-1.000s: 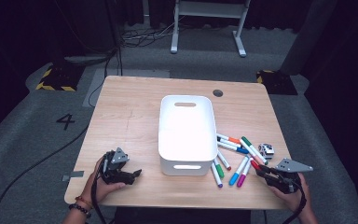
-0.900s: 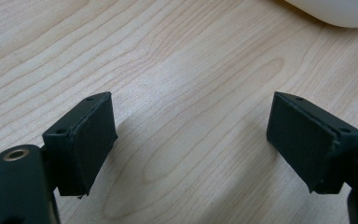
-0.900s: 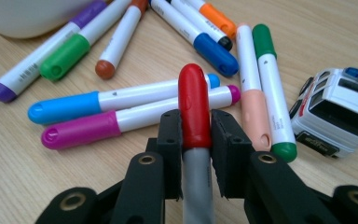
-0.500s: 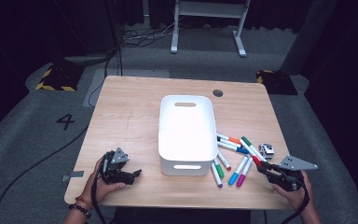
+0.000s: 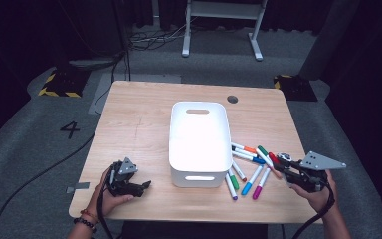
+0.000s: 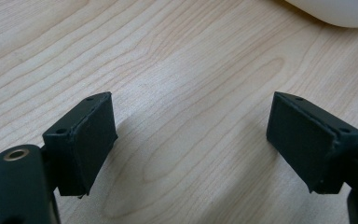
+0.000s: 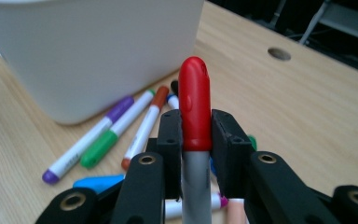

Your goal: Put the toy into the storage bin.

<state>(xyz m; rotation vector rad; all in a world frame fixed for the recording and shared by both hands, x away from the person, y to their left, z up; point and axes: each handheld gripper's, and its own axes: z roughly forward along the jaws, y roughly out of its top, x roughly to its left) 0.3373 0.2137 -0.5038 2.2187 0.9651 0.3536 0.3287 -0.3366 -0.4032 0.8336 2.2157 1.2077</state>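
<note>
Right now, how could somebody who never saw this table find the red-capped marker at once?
Start at the white bin in the table's middle; loose markers lie along its right side. Just right of them, the right gripper has its fingers shut on the red-capped marker: the one marker lifted off the wood.

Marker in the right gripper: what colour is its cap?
Red cap on a grey barrel, pinched in the right gripper; clearest in the right gripper view.

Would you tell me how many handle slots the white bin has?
2 on the white bin: a far slot in its back end wall, a near slot facing the person.
</note>
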